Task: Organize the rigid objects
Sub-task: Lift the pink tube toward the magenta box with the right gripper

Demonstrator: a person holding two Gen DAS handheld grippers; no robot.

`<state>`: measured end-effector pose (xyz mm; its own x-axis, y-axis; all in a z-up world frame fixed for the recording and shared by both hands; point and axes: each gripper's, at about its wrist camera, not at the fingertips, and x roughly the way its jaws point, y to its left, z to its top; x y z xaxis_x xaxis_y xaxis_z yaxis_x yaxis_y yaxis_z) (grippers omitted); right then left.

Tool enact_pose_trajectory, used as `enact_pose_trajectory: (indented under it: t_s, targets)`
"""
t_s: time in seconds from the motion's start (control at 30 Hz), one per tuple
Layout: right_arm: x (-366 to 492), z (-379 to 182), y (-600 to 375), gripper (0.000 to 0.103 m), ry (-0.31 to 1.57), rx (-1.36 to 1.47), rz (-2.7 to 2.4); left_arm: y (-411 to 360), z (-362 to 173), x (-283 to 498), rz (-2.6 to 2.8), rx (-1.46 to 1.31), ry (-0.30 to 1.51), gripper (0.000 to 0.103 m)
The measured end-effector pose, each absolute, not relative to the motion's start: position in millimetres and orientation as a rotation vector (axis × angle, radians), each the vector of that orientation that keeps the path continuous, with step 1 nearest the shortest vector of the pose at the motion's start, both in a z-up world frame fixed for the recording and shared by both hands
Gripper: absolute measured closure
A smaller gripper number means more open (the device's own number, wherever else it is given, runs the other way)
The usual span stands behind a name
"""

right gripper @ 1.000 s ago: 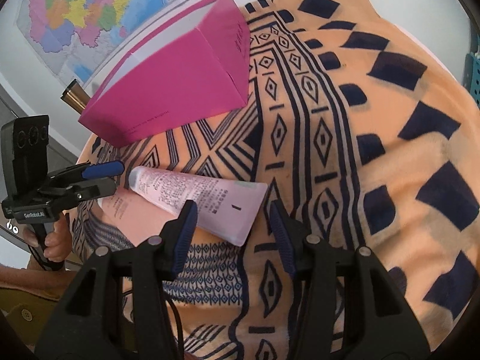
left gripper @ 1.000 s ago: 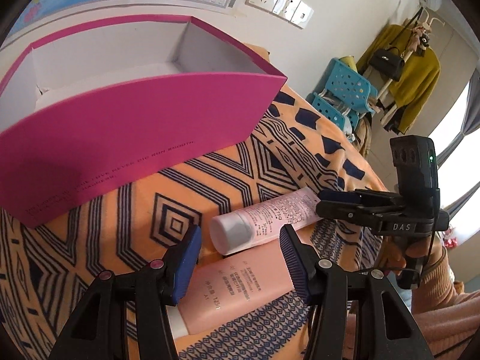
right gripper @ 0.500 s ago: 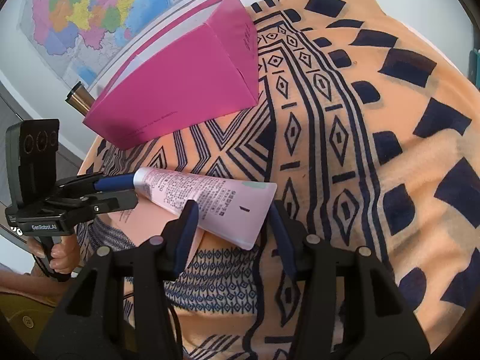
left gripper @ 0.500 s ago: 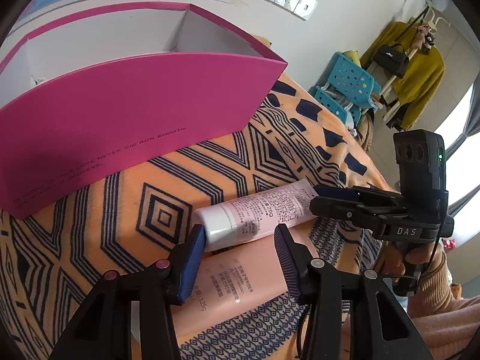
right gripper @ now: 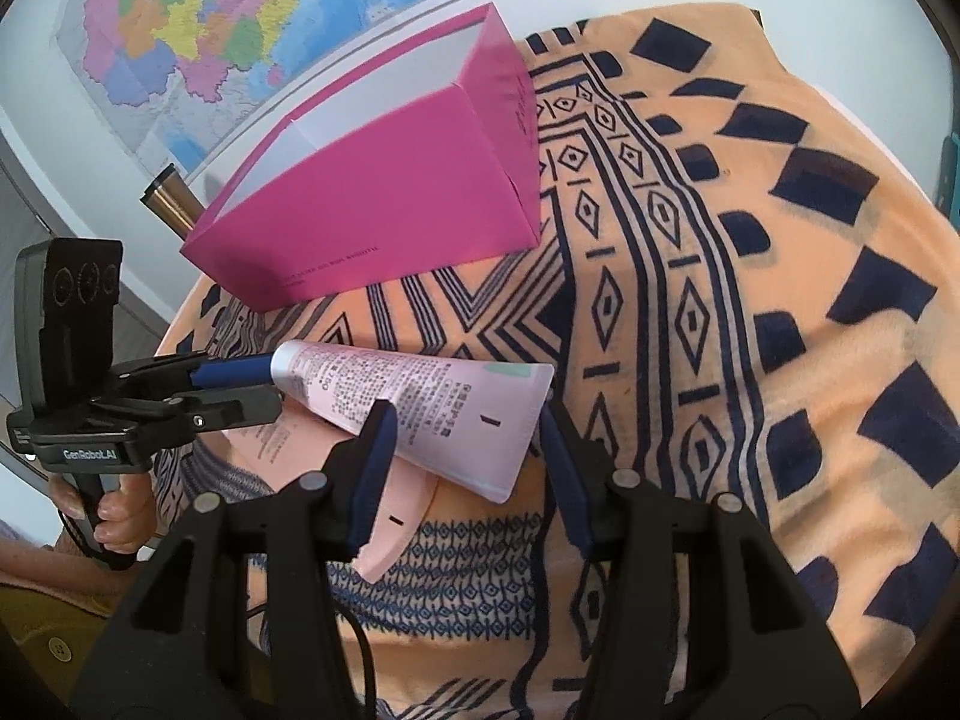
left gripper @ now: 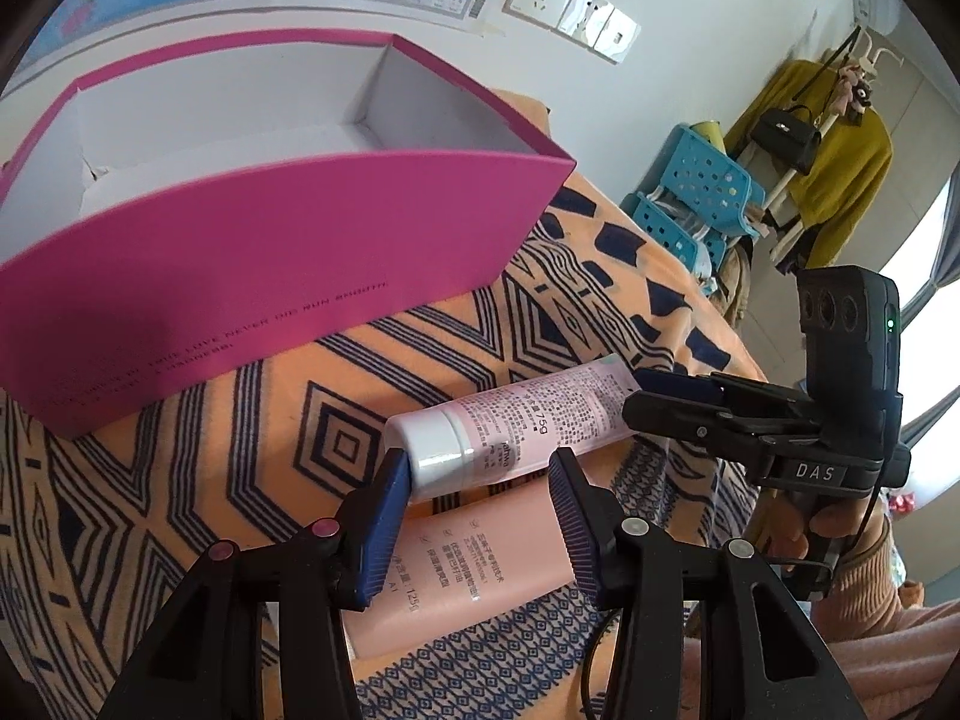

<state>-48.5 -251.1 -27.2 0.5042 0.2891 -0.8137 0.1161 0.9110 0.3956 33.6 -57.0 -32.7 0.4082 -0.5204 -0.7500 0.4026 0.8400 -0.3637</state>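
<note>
From the left wrist we see our left gripper (left gripper: 480, 468), fingers apart, flanking the white cap of the pink tube (left gripper: 516, 426), which lies on the blanket (left gripper: 300, 420), crimped end toward our right gripper (left gripper: 654, 396). From the right wrist, those fingers stand apart around the tube's crimped end, cap pointing left, before the magenta box (right gripper: 384, 210).

The open pink box (left gripper: 288, 252) stands at 11 o'clock from the left gripper (left gripper: 480, 516), and bare blanket (left gripper: 288, 438) lies between them, free to pass. At 3 o'clock the right gripper (right gripper: 462, 468) blocks the way. In its view, the blanket from 1 to 4 o'clock is free.
</note>
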Motion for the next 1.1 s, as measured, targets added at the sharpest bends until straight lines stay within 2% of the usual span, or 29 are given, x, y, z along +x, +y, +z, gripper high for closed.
enact_pose_trajectory:
  t_s: [1.1]
  targets:
    - [-24, 8, -235, 0.051, 0.967, 0.336, 0.154, -39, 4, 28, -0.526, -0.144, 0.885, 0.055]
